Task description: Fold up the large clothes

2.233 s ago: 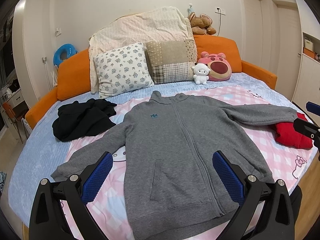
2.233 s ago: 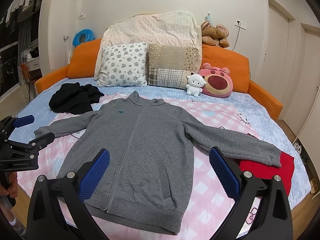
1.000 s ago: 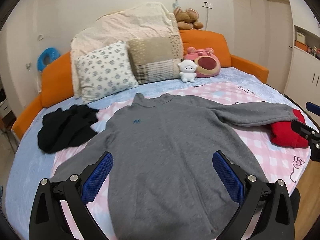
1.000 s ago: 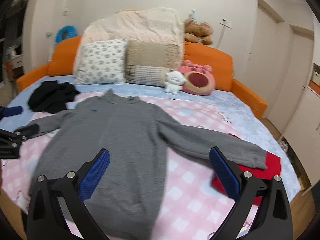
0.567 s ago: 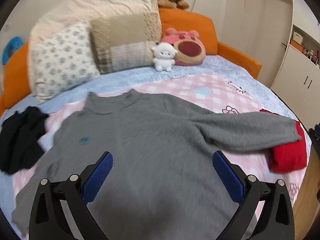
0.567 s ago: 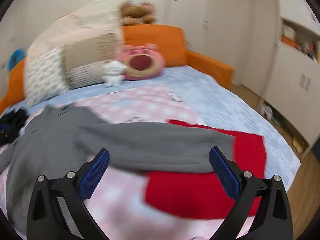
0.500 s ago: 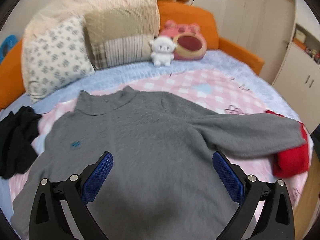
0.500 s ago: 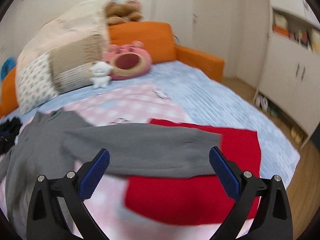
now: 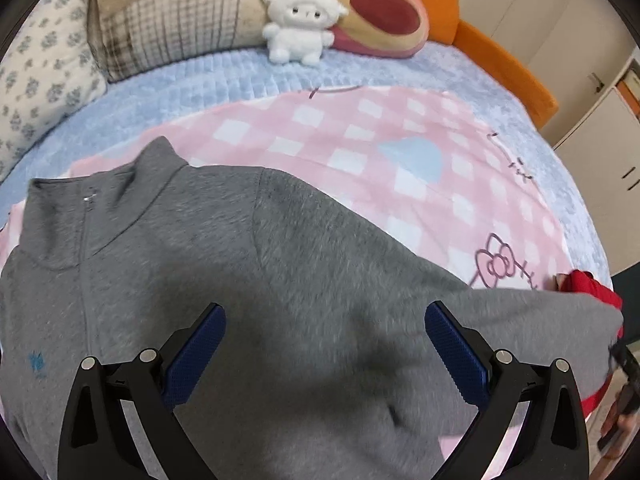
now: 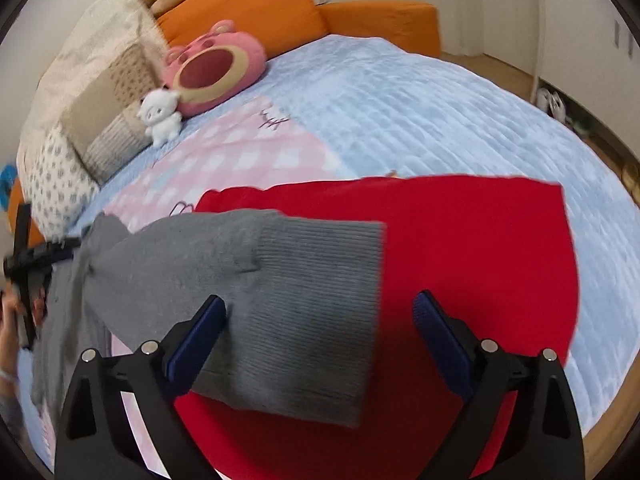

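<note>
One gray jacket (image 9: 240,280) lies flat on the bed, on top of a pink checked blanket (image 9: 400,152). Its collar points to 11 o'clock in the left wrist view, and one long sleeve runs out to 3 o'clock. In the right wrist view the ribbed gray sleeve end (image 10: 312,320) lies across one red piece of clothing (image 10: 480,248), touching it.

The left gripper (image 9: 324,340) hangs over the jacket's shoulder and chest. Its two blue pads are wide apart and pinch nothing. The right gripper (image 10: 320,332) hangs over the sleeve end. Its two blue pads are wide apart too, with the cuff between them but not squeezed.

Around the blanket is one light blue bed cover (image 10: 420,112). At 12 o'clock in the left view sit one small white plush toy (image 9: 300,24) and one big pink bear pillow (image 9: 380,12), touching each other. At 10 o'clock are two pillows, one patchwork (image 9: 172,20) and one with flowers (image 9: 40,80). The orange bed edge (image 10: 272,8) runs behind them.

A short while ago both grippers were farther back and the whole jacket showed. Now both have come in close, the left one over the chest, the right one over the cuff, and the black clothes from before are out of sight
</note>
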